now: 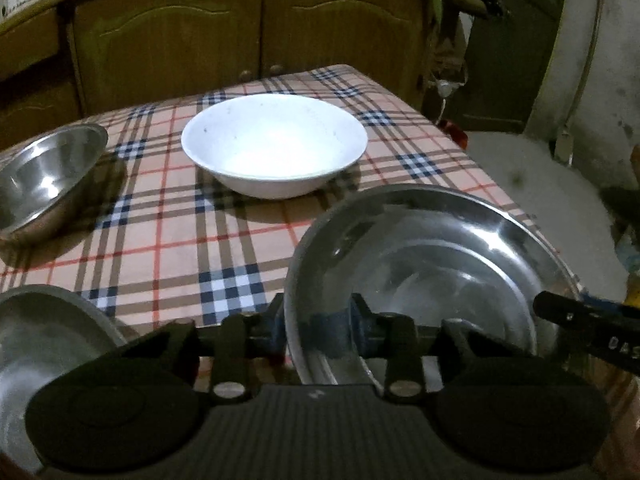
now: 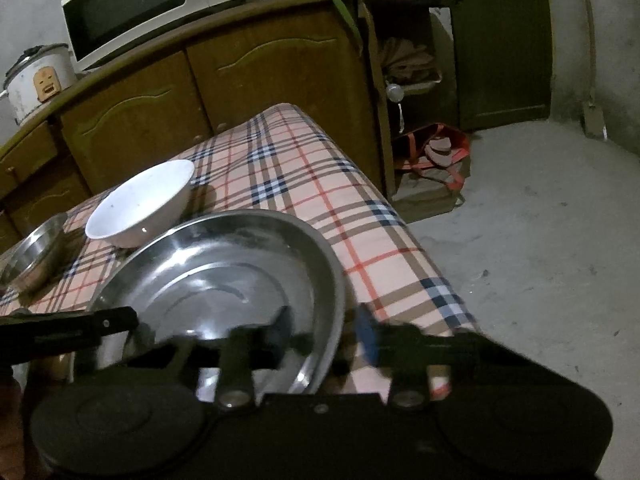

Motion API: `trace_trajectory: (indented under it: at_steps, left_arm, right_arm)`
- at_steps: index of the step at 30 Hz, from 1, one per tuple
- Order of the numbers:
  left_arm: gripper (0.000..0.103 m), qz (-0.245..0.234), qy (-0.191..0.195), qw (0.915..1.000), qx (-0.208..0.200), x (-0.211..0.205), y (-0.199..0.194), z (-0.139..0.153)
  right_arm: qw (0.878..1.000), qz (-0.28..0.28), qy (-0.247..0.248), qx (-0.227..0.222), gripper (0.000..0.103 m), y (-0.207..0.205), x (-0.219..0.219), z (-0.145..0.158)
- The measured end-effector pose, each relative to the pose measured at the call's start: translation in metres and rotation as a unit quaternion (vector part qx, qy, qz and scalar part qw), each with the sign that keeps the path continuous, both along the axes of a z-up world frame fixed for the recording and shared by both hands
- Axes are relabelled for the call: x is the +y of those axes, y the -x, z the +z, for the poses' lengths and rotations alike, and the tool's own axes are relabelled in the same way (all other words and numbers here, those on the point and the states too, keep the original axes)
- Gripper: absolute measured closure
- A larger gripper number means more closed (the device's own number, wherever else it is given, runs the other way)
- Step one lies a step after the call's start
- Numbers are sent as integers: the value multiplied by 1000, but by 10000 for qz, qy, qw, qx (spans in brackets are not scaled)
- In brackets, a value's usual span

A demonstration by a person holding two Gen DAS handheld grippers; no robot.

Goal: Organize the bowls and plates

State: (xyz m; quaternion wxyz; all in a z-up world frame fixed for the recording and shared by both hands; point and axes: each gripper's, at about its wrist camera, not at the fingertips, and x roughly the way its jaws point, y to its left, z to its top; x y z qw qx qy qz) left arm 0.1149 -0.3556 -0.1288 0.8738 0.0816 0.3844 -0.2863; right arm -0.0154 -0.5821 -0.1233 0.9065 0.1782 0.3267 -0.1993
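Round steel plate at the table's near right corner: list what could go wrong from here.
1. The round steel plate is pinched only at its rim, by the left gripper and the right gripper; smooth metal could slip or tilt.
2. It sits near the checked tablecloth's edge, above bare floor.
3. The white ceramic bowl stands just beyond; a forward swing could knock it.

only readable bit is white lettering, looks like "das", on the black gripper arm (image 1: 592,328) poking in at the right edge. cut off, rest unreadable.
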Motion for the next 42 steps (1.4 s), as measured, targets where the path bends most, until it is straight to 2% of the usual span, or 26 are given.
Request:
trace_trajectory:
  at_steps: [4, 9, 29, 42]
  left_arm:
    - [80, 44, 99, 9999, 88, 4, -2, 3]
    - [83, 27, 187, 9998, -65, 6, 5, 17]
    - [83, -43, 452, 9952, -862, 35, 62, 93]
    - [82, 154, 473, 9916, -1192, 72, 81, 118]
  right_arm:
    - [9999, -132, -53, -42, 82, 3, -3, 2]
    - [9997, -166, 74, -170, 83, 10, 1, 14]
    - [9949, -145, 565, -819, 84, 64, 37, 102]
    - [9917, 85, 714, -1067, 83, 77, 77, 132]
